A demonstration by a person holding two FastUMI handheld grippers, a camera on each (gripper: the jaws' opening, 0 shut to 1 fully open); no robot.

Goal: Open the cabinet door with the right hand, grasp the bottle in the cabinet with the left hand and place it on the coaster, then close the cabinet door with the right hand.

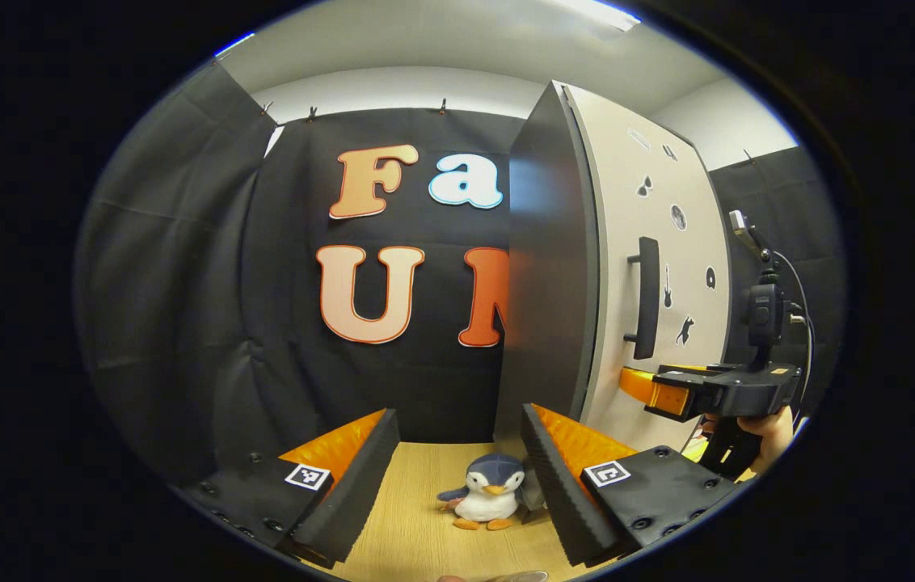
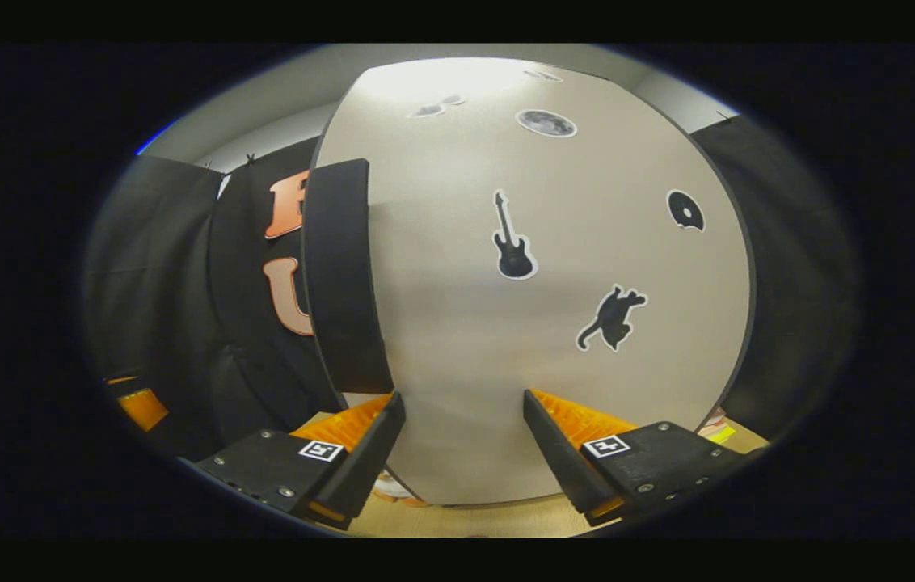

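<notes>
1. The left gripper [image 1: 460,461] hovers low over the light wooden tabletop [image 1: 417,525] with its fingers spread wide and nothing between them.
2. Between those fingers, farther off on the tabletop, sits a small plush penguin with a dark blue head, white belly and orange feet [image 1: 487,501], close to the foot of the cabinet; the right-hand finger covers part of its side.
3. The tall cabinet with a dark grey side panel [image 1: 542,275] has its pale beige door [image 1: 672,267] closed, so its inside is hidden and the bottle cannot be seen; the coaster cannot be made out either.
4. A black vertical bar handle [image 1: 647,297] stands out from the door, which carries small black stickers.
5. In the left gripper view the right gripper [image 1: 659,396] is held up in front of the door, below the handle, by a hand [image 1: 769,436] cut off at the edge; whether it touches the door cannot be told.
6. In the right gripper view the right gripper [image 2: 464,440] is wide open and holds nothing; the handle [image 2: 342,275] lies up and to the left of its fingers, clear of them.
7. Black guitar [image 2: 512,238] and cat [image 2: 611,317] stickers are plain there; those near the top are washed out by glare.
</notes>
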